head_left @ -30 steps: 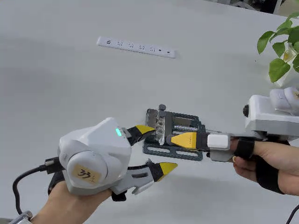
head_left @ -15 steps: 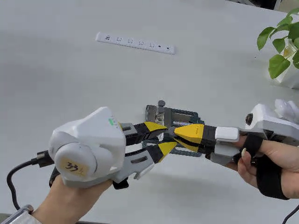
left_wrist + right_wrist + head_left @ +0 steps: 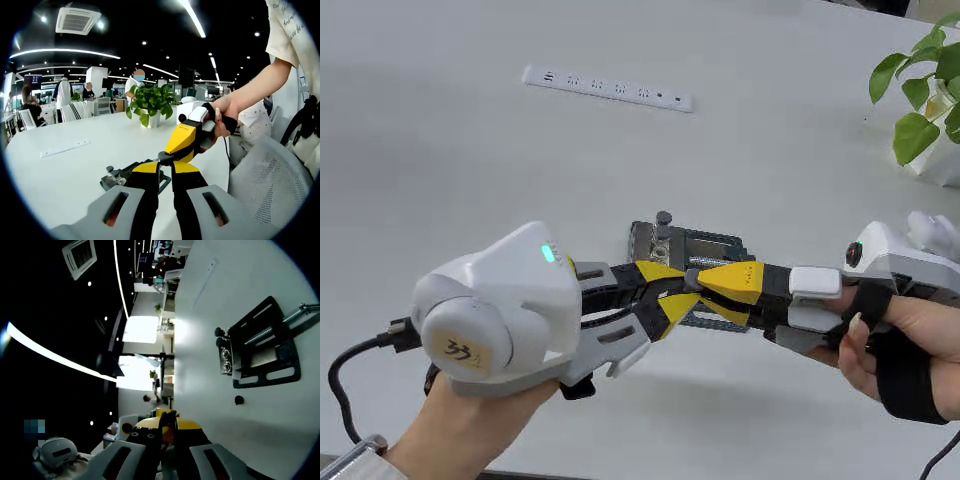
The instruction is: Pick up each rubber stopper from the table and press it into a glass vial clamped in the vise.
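A dark metal vise (image 3: 705, 246) sits mid-table, with small glass vials (image 3: 662, 240) clamped in it; one carries a dark stopper (image 3: 665, 217). My left gripper (image 3: 665, 290) comes in from the left and my right gripper (image 3: 700, 285) from the right. Their yellow tips touch just in front of the vise, above the table. Both are shut, and I see nothing between either pair of jaws. In the left gripper view my left gripper (image 3: 165, 167) meets the right one's tip over the vise (image 3: 116, 179). The right gripper view shows the vise (image 3: 262, 347), vials (image 3: 226, 359) and a loose black stopper (image 3: 239, 400) on the table.
A white power strip (image 3: 607, 88) lies at the back of the table. A potted plant (image 3: 925, 90) stands at the right edge. A mesh chair (image 3: 270, 185) and several people are beyond the table.
My left gripper's jaws have gone from wide open to shut. Both grippers have moved toward each other until their tips met in front of the vise.
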The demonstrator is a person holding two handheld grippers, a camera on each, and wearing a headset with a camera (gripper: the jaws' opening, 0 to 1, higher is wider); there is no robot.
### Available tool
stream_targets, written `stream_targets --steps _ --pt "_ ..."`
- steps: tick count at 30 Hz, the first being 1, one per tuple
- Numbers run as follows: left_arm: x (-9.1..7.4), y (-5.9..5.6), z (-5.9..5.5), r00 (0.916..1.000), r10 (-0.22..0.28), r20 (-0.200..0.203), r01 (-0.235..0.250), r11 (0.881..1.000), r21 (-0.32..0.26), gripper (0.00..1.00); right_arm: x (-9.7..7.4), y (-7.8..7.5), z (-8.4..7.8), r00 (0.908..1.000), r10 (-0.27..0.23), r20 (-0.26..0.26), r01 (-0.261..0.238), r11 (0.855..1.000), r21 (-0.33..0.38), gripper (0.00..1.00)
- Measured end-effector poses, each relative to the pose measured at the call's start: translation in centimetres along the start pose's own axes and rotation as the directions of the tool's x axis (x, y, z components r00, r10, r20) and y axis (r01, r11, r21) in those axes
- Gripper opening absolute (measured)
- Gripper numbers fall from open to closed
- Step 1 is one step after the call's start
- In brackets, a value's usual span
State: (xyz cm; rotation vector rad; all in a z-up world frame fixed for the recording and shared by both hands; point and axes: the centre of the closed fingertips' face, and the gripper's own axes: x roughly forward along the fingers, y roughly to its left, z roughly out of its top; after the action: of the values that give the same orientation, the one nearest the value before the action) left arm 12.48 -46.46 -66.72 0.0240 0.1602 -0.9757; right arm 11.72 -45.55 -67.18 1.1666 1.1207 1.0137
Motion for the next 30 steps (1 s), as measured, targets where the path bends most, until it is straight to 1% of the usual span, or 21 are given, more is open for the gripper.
stream_targets --steps 3,7,10,14,18,22,24,27,30 --pt "-0.02 -0.03 -0.14 1.0 -0.005 -0.008 0.005 1.0 0.013 0.05 0.11 -0.02 -0.2 1.0 -0.004 -0.005 0.004 1.0 0.007 0.04" --pt "-0.05 -0.1 -0.14 0.9999 -0.013 -0.009 0.013 1.0 0.008 0.04 0.16 0.05 -0.43 0.9999 -0.005 -0.016 0.005 1.0 0.008 0.04" --pt "-0.06 -0.14 -0.12 0.9998 -0.02 -0.007 0.02 1.0 0.006 0.04 -0.03 -0.11 -0.14 0.9998 -0.002 -0.022 0.002 1.0 0.02 0.04" --pt "-0.05 -0.16 -0.21 0.9996 -0.028 -0.008 0.028 1.0 0.005 0.03 0.03 -0.06 -0.41 0.9996 -0.004 -0.028 0.004 1.0 0.022 0.04" --pt "0.03 -0.16 -0.37 0.9995 -0.029 -0.011 0.029 1.0 0.007 0.03 0.02 -0.06 -0.58 0.9994 -0.014 -0.031 0.014 1.0 -0.011 0.05" --pt "0.1 -0.25 -0.37 0.9995 -0.031 -0.009 0.031 1.0 0.007 0.03 -0.07 -0.04 -0.66 0.9992 -0.022 -0.034 0.021 0.999 -0.025 0.05" --pt "0.1 -0.23 -0.5 0.9994 -0.03 -0.017 0.03 0.999 0.014 0.03 -0.23 -0.22 -0.52 0.999 -0.035 -0.026 0.034 0.999 -0.035 0.05" --pt "0.05 -0.31 -0.57 0.9992 -0.036 -0.016 0.036 0.999 0.007 0.03 -0.48 -0.15 -0.38 0.9992 -0.03 -0.027 0.029 0.999 -0.035 0.04" --pt "-0.01 -0.26 -0.67 0.9993 -0.034 -0.016 0.035 0.999 0.002 0.03 -0.64 -0.4 -0.16 0.9986 -0.049 -0.019 0.048 0.997 -0.052 0.05"
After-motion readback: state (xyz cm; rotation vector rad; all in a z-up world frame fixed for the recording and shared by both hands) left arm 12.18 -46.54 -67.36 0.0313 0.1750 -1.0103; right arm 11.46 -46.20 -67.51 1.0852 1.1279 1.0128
